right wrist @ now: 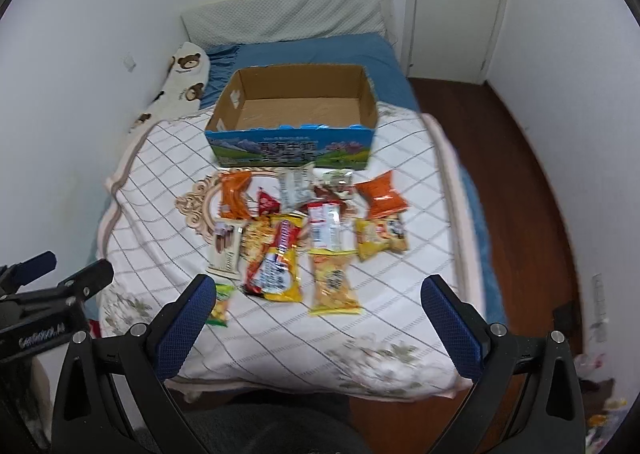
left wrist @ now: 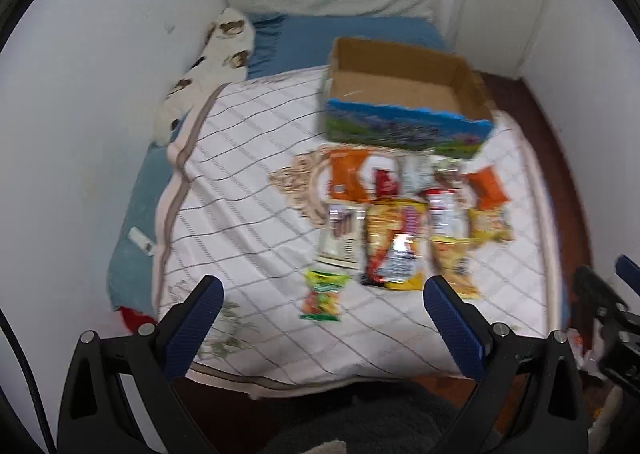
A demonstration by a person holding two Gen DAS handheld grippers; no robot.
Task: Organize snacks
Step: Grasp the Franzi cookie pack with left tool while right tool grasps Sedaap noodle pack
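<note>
An open cardboard box [left wrist: 404, 93] [right wrist: 296, 109] with a blue printed front stands on the white checked quilt [left wrist: 256, 189] [right wrist: 160, 181], with nothing inside. In front of it lie several snack packets: orange ones [left wrist: 346, 177] [right wrist: 382, 195], a long yellow-red bag [left wrist: 394, 246] [right wrist: 276, 258], a yellow cracker pack [right wrist: 334, 282], a white wafer pack [left wrist: 340, 234] [right wrist: 227, 250] and a small green candy bag [left wrist: 324, 296] [right wrist: 221, 304]. My left gripper [left wrist: 323, 328] is open above the bed's near edge, holding nothing. My right gripper [right wrist: 319, 328] is open too, well short of the packets.
The bed fills a corner, with a white wall on the left, a bear-print pillow [right wrist: 186, 73] and a padded headboard [right wrist: 288, 9]. A door [right wrist: 452, 1] and brown wood floor [right wrist: 520, 189] lie to the right. Each gripper shows at the edge of the other's view.
</note>
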